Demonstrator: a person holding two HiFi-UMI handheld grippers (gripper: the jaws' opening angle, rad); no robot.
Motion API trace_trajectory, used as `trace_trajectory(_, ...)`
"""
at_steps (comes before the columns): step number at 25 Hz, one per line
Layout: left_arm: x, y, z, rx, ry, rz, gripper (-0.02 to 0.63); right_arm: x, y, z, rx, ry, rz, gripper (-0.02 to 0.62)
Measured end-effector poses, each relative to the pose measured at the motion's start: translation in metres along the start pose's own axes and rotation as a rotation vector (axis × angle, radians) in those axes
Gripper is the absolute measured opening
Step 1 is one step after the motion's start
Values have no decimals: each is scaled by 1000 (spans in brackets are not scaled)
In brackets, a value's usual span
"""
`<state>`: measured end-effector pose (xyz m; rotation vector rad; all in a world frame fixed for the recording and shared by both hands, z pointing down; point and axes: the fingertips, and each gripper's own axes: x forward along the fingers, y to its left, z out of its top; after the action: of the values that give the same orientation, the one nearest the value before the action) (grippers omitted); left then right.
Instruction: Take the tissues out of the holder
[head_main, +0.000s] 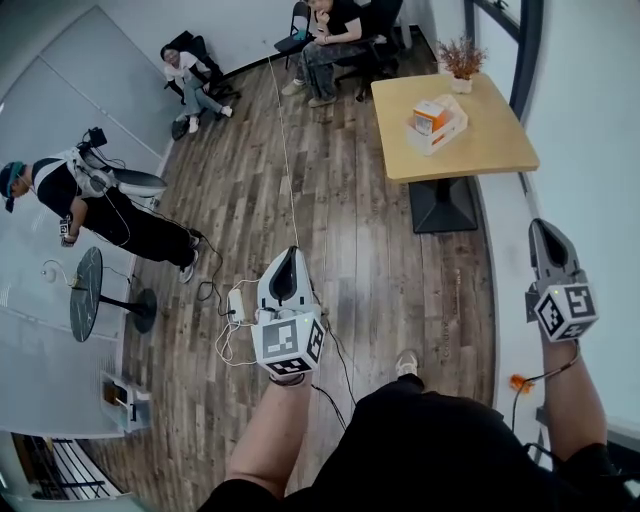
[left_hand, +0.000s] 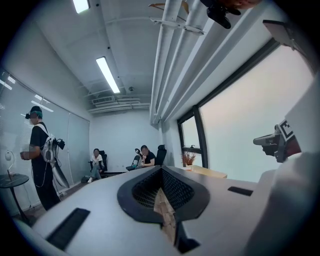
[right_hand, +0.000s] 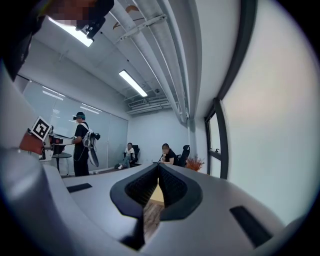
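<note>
Wooden worktop (head_main: 497, 150), upper right of frame, carries holder (head_main: 452, 134), tissues (head_main: 430, 116) in it. Left gripper (head_main: 288, 256) lower centre, right gripper (head_main: 545, 229) right edge: fingers pressed together, empty, well apart from holder.

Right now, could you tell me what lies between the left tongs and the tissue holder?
In the head view, only bare wooden floor and then the table's top separate the left tongs from the tissue holder.
</note>
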<state>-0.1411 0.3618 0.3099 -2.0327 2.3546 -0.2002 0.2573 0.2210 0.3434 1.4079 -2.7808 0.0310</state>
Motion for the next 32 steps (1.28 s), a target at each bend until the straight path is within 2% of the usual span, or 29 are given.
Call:
trace_trajectory(7, 72, 39, -2, 1, -7, -35, 5, 77, 7, 3, -4, 10, -34, 6)
trace_trajectory(11, 104, 52, -3, 8, -19, -68, 5, 101, 21, 9, -38, 14, -32, 6)
trace_trajectory(14, 126, 57, -11, -19, -6, -81, 5, 113, 23, 6, -44, 31, -34, 6)
trace_trajectory(23, 182, 58, -21, -16, 3, -86, 5, 173, 2, -11, -34, 44, -23, 6)
trace_trajectory(32, 253, 61, 2, -12, 14, -64, 5, 256, -28, 0, -19, 50, 18, 6)
